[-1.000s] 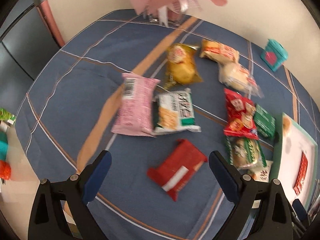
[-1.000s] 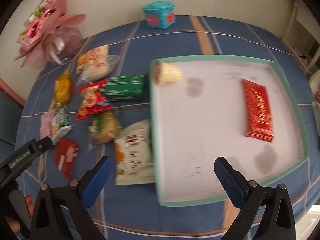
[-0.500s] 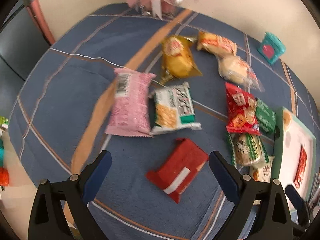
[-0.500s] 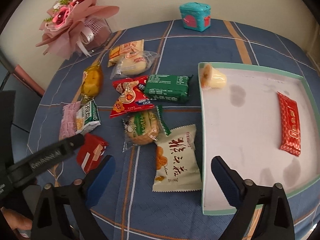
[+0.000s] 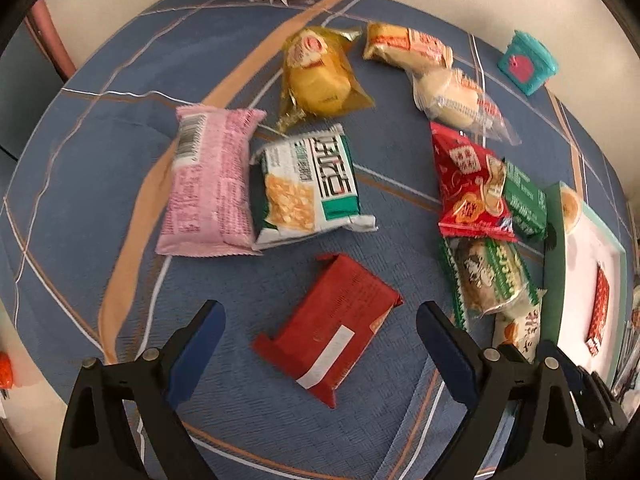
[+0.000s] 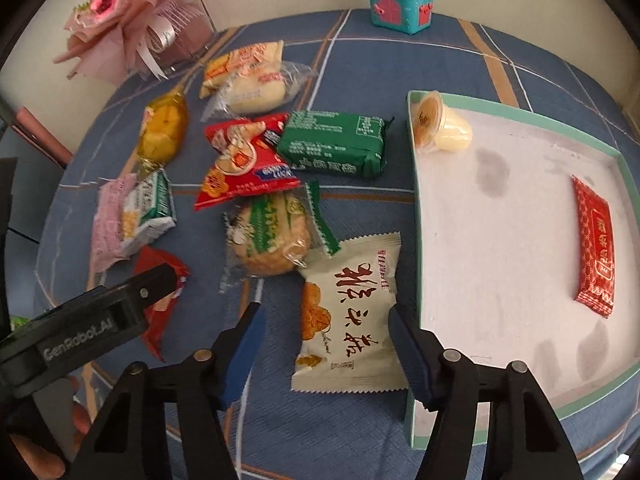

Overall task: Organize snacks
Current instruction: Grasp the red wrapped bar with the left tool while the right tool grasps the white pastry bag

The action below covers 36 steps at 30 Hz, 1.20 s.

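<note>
1. Snacks lie scattered over a table with a blue plaid cloth (image 6: 400,60); a pink bouquet (image 6: 132,20) stands at its far left edge.
2. Left of the spread, a pink packet (image 5: 208,180) lies touching a white-and-green cracker packet (image 5: 308,188), with a yellow packet (image 5: 320,76) just beyond them.
3. The left gripper (image 5: 320,336) hangs with jaws wide apart, gripping nothing; a dark red packet (image 5: 332,328) lies on the cloth between its blue fingertips.
4. Toward the middle sit an orange-labelled bun packet (image 6: 240,60) and a clear-wrapped white bun (image 6: 260,90), a red pouch (image 6: 244,160), a green packet (image 6: 336,144) overlapped by that pouch, and a green-trimmed round cake (image 6: 272,236).
5. The right gripper (image 6: 324,340) has its jaws open and straddles a white packet with red characters (image 6: 348,312); whether the pads touch it, I cannot tell. The packet lies just beside the tray's left wall.
6. On the right, a teal-rimmed white tray (image 6: 412,216) holds a jelly cup (image 6: 444,128) in its far left corner and a red bar (image 6: 594,244) near its right wall.
7. At the table's far edge stands a teal box (image 6: 400,0).
</note>
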Each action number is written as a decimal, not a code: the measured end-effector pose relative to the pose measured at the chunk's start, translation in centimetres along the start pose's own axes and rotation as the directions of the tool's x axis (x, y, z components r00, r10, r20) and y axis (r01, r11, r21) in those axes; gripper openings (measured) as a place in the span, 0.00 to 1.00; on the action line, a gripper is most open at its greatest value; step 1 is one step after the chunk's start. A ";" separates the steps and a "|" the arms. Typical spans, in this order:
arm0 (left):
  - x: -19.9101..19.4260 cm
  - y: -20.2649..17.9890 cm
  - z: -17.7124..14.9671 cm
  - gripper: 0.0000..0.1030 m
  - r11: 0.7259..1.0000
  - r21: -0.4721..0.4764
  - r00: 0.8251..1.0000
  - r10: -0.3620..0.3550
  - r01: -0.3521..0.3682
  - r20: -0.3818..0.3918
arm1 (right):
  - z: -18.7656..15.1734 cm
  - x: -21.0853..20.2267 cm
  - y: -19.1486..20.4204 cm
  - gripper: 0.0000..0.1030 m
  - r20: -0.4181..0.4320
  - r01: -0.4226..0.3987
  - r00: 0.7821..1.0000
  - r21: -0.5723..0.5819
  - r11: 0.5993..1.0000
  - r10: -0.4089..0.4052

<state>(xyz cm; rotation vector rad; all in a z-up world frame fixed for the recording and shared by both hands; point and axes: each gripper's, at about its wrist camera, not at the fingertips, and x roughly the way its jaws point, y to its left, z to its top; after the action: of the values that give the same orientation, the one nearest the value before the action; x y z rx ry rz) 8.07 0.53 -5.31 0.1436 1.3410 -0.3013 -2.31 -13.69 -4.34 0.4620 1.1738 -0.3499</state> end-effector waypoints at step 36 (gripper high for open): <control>1.3 -2.3 0.0 0.50 0.993 0.114 0.999 -0.001 0.005 -0.035 | -0.7 2.4 2.0 0.54 -0.092 0.064 0.993 -0.082 0.995 -0.071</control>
<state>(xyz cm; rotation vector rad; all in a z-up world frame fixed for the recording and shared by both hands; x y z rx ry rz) 7.65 -1.83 -6.38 0.2437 1.3588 -0.3802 -1.05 -11.65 -6.45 0.3736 1.2936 -0.3414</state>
